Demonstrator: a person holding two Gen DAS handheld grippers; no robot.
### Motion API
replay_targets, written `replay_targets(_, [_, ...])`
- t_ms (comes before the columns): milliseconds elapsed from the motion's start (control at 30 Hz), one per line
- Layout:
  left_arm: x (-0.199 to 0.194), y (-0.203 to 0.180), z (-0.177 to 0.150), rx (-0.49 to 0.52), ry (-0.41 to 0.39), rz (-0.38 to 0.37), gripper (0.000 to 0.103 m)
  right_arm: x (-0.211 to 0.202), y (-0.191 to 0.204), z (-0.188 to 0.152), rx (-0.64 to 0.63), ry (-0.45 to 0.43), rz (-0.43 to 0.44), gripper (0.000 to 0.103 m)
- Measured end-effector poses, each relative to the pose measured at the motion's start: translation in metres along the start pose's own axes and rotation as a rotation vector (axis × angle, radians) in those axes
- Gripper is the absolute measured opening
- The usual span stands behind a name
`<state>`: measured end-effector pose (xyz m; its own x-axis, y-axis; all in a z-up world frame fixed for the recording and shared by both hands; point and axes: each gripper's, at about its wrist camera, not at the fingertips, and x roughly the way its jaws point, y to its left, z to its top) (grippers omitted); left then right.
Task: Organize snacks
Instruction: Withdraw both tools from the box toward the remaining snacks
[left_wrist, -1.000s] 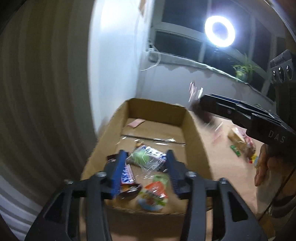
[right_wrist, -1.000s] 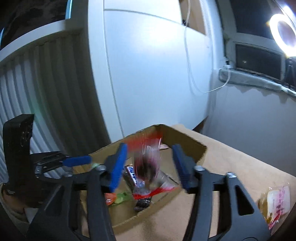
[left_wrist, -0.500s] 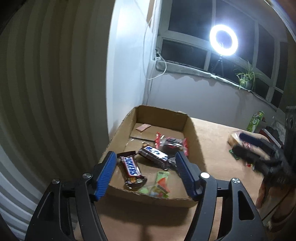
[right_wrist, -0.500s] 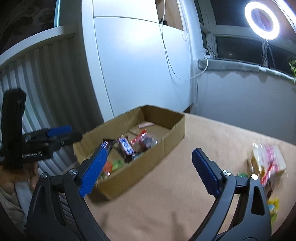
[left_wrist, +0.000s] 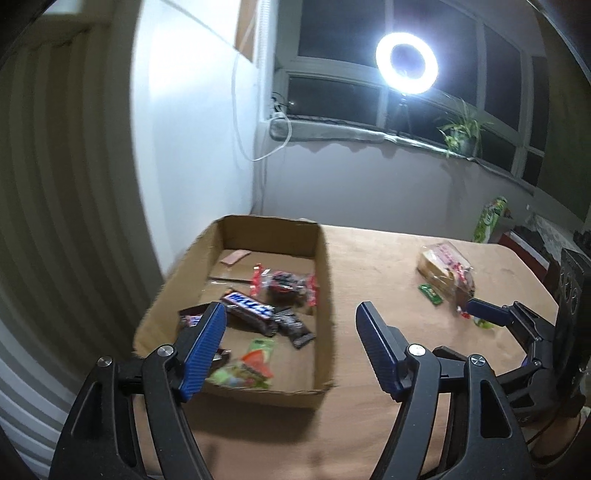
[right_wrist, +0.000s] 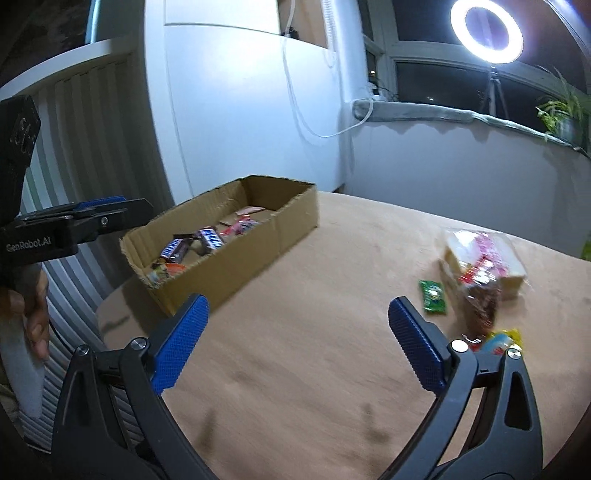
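Note:
A cardboard box (left_wrist: 323, 266) (right_wrist: 291, 218) stands on the tan table and holds several snacks: a blue Milky Way bar (left_wrist: 247, 304) (right_wrist: 212, 238), a Snickers bar (right_wrist: 173, 248), a red-edged packet (left_wrist: 286, 284) and a green and red packet (left_wrist: 255, 360). My left gripper (left_wrist: 290, 330) is open and empty, above the box's near right corner. My right gripper (right_wrist: 297, 325) is open and empty over bare table, right of the box. A pile of loose snacks (right_wrist: 480, 273) (left_wrist: 445, 267) lies further right, with a small green packet (right_wrist: 432, 297) (left_wrist: 430, 294).
A ring light (left_wrist: 406, 59) stands at the window sill with a potted plant (left_wrist: 461, 133). A green can (left_wrist: 489, 219) stands at the table's far right edge. A white wall and ribbed panel are left of the box.
The right gripper dropped a red packet into the box and pulled back right over the table. The left gripper rose and drew back from the box; both opened wider.

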<state>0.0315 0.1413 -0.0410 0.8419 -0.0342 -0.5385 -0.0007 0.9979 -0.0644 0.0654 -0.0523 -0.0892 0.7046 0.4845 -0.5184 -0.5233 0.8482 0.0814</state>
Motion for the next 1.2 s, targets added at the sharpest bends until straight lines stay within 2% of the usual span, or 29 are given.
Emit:
replay_targets(700, [0.038,-0.096,0.012,0.129,0.066,-0.15,0.073,-0.036,-0.087,-0.02,0.128,-0.032,-0.122,0.1])
replay_targets(933, [0.065,-0.132,0.014,0.136,0.108,-0.256,0.073,-0.047,-0.126,-0.026,0.16,-0.012,-0.198,0.1])
replay_targets(1100, [0.091,-0.156,0.016,0.129,0.145,-0.336,0.074,-0.044,-0.146,-0.033,0.183,0.028,-0.211,0.1])
replay_targets(1200, [0.107,-0.169,0.015,0.129,0.171,-0.37,0.073,-0.036,-0.151,-0.035,0.182,0.062,-0.198,0.093])
